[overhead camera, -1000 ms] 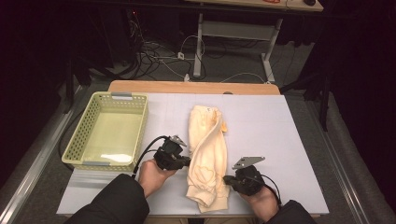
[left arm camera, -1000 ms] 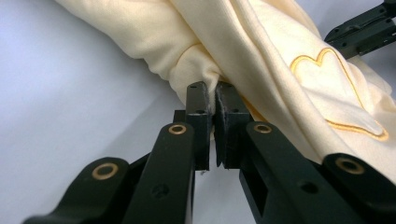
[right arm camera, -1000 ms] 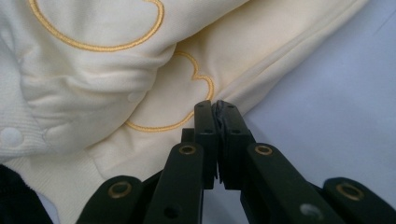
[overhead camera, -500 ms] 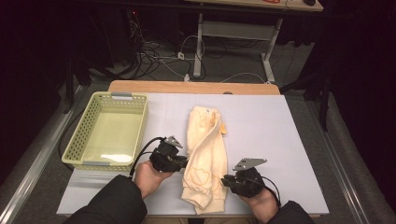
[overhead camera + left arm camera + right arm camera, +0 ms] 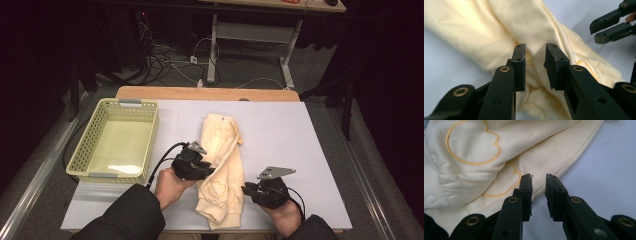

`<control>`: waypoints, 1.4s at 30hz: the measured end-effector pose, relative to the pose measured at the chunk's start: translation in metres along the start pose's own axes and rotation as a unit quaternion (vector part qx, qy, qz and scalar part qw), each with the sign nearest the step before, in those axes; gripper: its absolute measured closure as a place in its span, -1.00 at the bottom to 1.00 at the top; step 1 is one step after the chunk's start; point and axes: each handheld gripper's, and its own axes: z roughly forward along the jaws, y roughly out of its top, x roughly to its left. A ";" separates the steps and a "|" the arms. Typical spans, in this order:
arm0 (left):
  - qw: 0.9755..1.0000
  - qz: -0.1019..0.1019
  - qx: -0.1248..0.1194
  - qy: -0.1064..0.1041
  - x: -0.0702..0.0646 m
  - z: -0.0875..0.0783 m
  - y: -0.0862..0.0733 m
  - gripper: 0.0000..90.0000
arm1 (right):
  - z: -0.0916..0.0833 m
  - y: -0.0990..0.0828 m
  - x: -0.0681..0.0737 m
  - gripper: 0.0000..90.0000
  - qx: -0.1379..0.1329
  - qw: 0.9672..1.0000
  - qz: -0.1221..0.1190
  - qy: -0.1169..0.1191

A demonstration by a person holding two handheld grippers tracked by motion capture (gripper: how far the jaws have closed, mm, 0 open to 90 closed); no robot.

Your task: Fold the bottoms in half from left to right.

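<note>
Centre of the high view: a cream garment [image 5: 221, 167] lies folded lengthwise on the white tabletop [image 5: 300, 145], running from mid-frame down toward the lower edge. Yellow stitched outlines show on its lower part.

Left gripper [image 5: 206, 171] sits at the garment's left edge, at about its middle, held in a hand with a dark sleeve. In the left gripper view its jaws stand a little apart, having just been opening; cloth [image 5: 499, 32] lies behind and under the gap, pads not pressing on it.

Right gripper [image 5: 246, 189] sits at the garment's lower right edge. In the right gripper view its jaws stand narrowly apart, also just opened, with the hem of the garment [image 5: 499, 157] running beneath the tips; no cloth pinched between the pads. A stray thread shows on the left pad.

Left of the garment, well apart: a pale green basket [image 5: 80, 150], nothing visible inside.
</note>
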 end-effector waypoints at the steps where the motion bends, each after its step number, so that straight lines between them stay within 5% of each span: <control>1: 1.000 0.002 0.001 -0.001 -0.001 0.002 0.002 0.51 | -0.001 0.000 -0.001 0.69 -0.003 1.000 -0.001 0.000; 16: 1.000 0.008 0.024 -0.015 -0.010 0.037 0.024 0.53 | -0.002 0.001 -0.003 0.69 -0.006 1.000 0.004 0.001; 30: 1.000 0.018 0.006 0.011 -0.005 -0.006 0.014 0.51 | -0.002 0.001 -0.003 0.66 -0.006 1.000 0.005 0.000; 42: 0.999 0.010 0.051 -0.016 -0.003 -0.004 -0.014 0.84 | -0.002 0.001 -0.003 0.68 -0.007 1.000 0.004 -0.004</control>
